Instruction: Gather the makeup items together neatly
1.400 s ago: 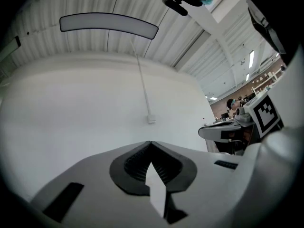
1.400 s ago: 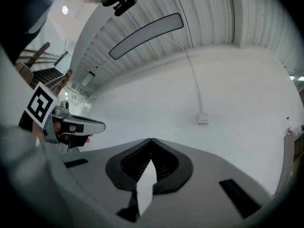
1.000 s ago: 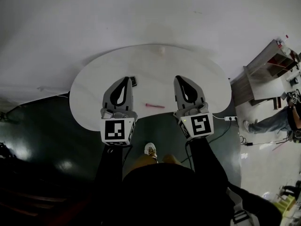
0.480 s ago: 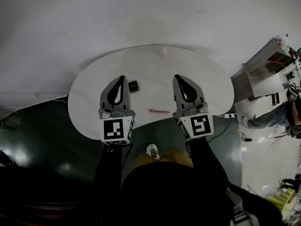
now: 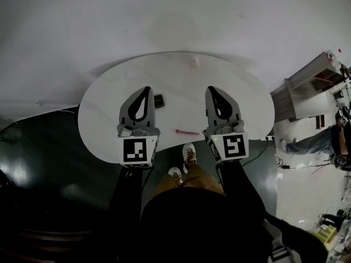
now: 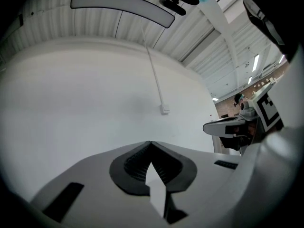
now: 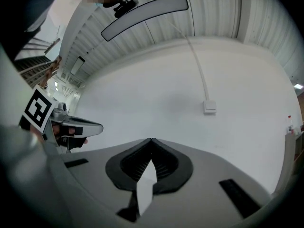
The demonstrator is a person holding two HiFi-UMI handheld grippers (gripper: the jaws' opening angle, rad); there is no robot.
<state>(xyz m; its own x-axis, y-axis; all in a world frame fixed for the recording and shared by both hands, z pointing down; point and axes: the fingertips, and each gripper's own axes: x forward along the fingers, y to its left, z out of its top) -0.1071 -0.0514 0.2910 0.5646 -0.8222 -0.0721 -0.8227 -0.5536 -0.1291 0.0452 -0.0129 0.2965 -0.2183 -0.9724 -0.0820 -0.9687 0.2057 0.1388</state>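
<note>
A white oval table carries a small black compact, a thin pink pencil near the front edge, and a small pale item at the far edge. My left gripper hovers just left of the compact. My right gripper hovers to the right of the pencil. Both point level at the white wall, so neither gripper view shows the table. In the left gripper view the left gripper has its jaws meeting at the tips with nothing between them. The right gripper looks the same in its own view.
A white wall rises right behind the table. A wooden shelf unit stands at the right, with another person beyond it. A power strip and cables lie on the floor. The wearer's shoes are at the table's front edge.
Both grippers have shifted slightly farther over the table, and one of the wearer's feet has stepped forward to the table's edge. The jaws stay shut and the items have not moved.
</note>
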